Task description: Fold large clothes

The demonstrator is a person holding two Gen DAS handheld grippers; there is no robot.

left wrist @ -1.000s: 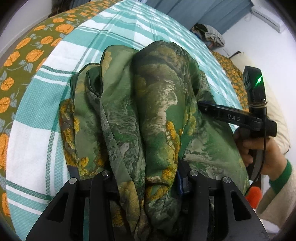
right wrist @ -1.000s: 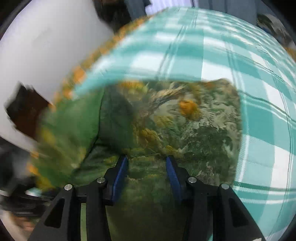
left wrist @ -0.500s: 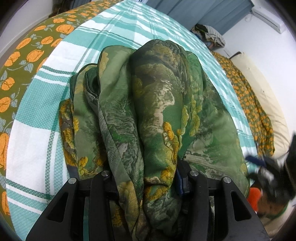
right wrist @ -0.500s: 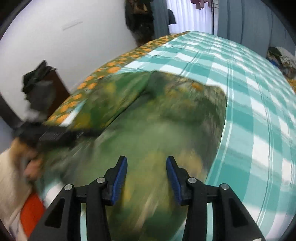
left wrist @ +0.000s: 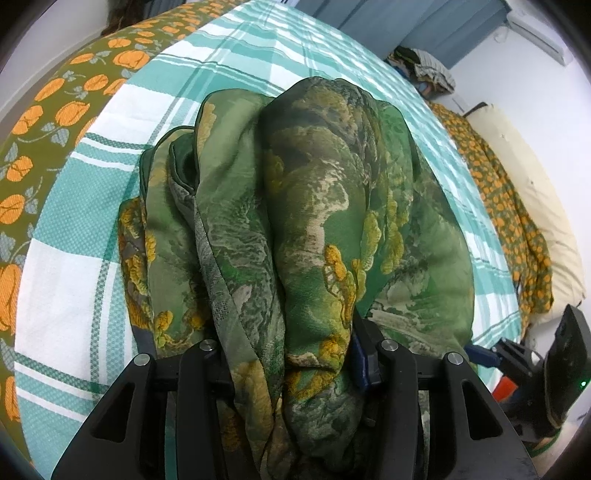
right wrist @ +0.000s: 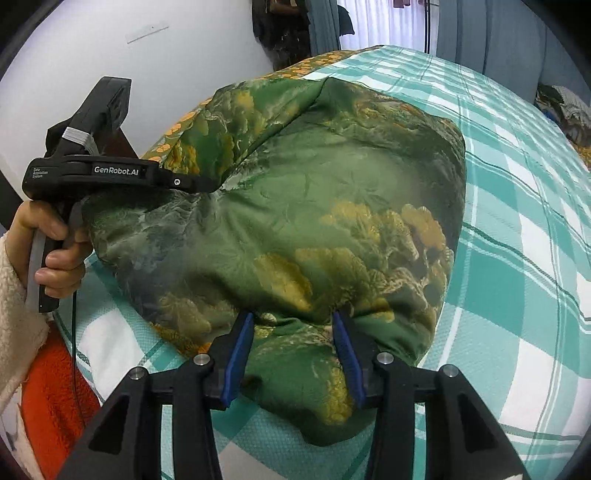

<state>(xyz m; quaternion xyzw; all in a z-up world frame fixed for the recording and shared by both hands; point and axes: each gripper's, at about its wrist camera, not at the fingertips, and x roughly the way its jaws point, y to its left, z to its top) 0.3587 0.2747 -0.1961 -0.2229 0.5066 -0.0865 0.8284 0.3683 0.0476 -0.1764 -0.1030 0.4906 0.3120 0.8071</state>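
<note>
A large green garment with a yellow and grey landscape print (right wrist: 332, 206) lies bunched on a teal and white checked bedspread (right wrist: 524, 258). In the left wrist view the garment (left wrist: 303, 206) is gathered in thick folds between my left gripper's fingers (left wrist: 291, 354), which are shut on it. In the right wrist view the left gripper (right wrist: 207, 184) holds the cloth's left edge raised. My right gripper (right wrist: 293, 325) is open, its blue-padded fingers (right wrist: 240, 347) on either side of the garment's near edge. It also shows in the left wrist view (left wrist: 480, 356).
An orange-flowered olive blanket (left wrist: 55, 110) lies under the bedspread and hangs at the bed's edges. A cream pillow (left wrist: 535, 206) lies at the right. A pile of clothes (left wrist: 424, 66) sits beyond the bed. Blue curtains (right wrist: 480, 29) hang behind. Something red-orange (right wrist: 51, 398) lies low beside the bed.
My right gripper has pulled back from over the garment to its near edge and steadied. My left gripper has kept its hold on the gathered cloth.
</note>
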